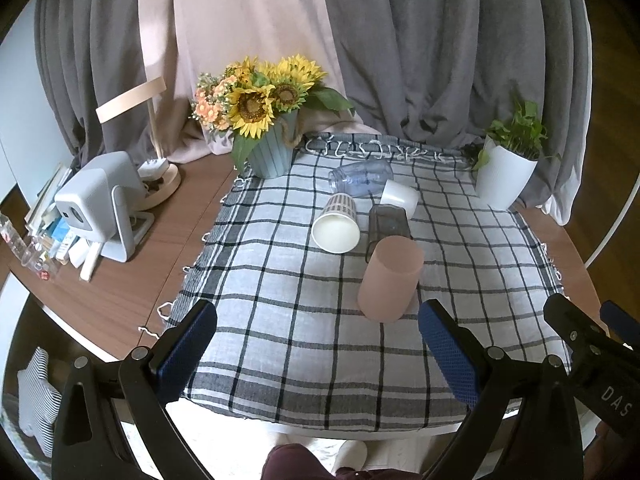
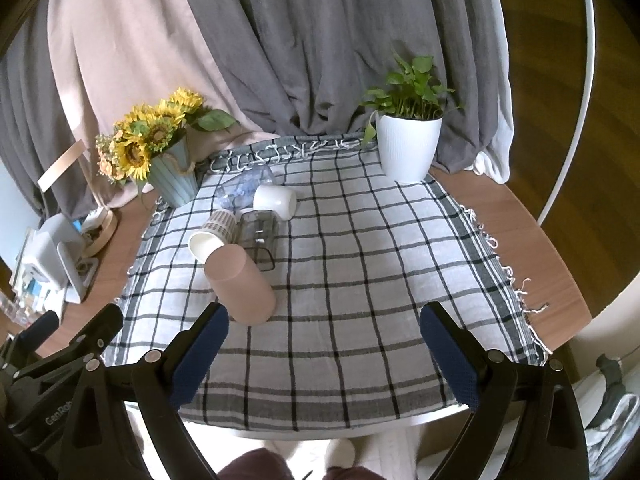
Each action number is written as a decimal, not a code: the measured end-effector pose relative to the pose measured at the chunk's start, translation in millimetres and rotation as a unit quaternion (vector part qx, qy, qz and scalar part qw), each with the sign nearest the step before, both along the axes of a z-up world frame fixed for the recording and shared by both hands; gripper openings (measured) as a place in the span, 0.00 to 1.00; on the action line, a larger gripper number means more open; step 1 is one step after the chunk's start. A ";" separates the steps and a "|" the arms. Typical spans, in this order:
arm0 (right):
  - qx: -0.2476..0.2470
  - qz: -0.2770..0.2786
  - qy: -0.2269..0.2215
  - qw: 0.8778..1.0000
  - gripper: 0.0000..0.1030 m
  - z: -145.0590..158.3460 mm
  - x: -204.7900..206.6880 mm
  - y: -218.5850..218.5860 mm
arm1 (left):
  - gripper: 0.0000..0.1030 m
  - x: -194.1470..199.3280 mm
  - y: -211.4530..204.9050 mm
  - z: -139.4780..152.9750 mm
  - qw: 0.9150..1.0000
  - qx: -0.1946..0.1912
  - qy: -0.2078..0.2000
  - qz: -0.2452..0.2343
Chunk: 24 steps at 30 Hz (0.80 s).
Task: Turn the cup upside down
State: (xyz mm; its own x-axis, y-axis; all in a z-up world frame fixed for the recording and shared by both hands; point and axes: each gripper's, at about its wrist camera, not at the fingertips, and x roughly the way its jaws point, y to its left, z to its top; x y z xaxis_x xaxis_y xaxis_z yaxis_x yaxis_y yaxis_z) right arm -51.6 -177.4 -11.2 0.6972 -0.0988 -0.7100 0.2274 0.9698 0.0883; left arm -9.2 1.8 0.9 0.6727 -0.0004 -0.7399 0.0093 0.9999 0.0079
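Left wrist: both tongs (image 1: pixel 318 346) (image 2: pixel 324 346) wide open, empty; pink cup (image 1: pixel 390 280) upside-down on cloth (image 1: pixel 280 320).

Cloth (image 1: pixel 280 320): white/grey w/ black check, darker grey border. Worktop (image 1: pixel 120 280): brown wood-grain. Cup nearest cloth's front edge (image 1: pixel 390 280): plain matte pink. Paper cup (image 1: pixel 338 222): white inside, grey-beige dashed bands outside. Square tumbler (image 1: pixel 388 222): smoky grey, see-thru. Small cup (image 1: pixel 400 196): white. Bottle (image 1: pixel 360 176): clear, blue tint. Vase at cloth's far-left corner (image 1: pixel 272 156): pale blue, ribbed; sunflowers (image 1: pixel 256 104) yellow, brown centres. Planter (image 2: pixel 408 148): white, ribbed, green leaves. Curtains (image 2: pixel 320 40): grey + pale pink. Gripper pads (image 2: pixel 200 356): blue; frames black.
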 end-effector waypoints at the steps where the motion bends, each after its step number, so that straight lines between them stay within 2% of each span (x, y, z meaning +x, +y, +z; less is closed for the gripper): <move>1: 0.001 0.000 0.000 1.000 0.94 0.3 0.1 -0.3 | 1.00 0.1 0.0 0.0 1.000 0.001 0.000 0.000; 24: -0.001 0.000 0.002 1.000 0.94 -0.9 -0.8 2.4 | 1.00 0.2 -1.2 -3.6 1.000 0.000 0.005 -0.006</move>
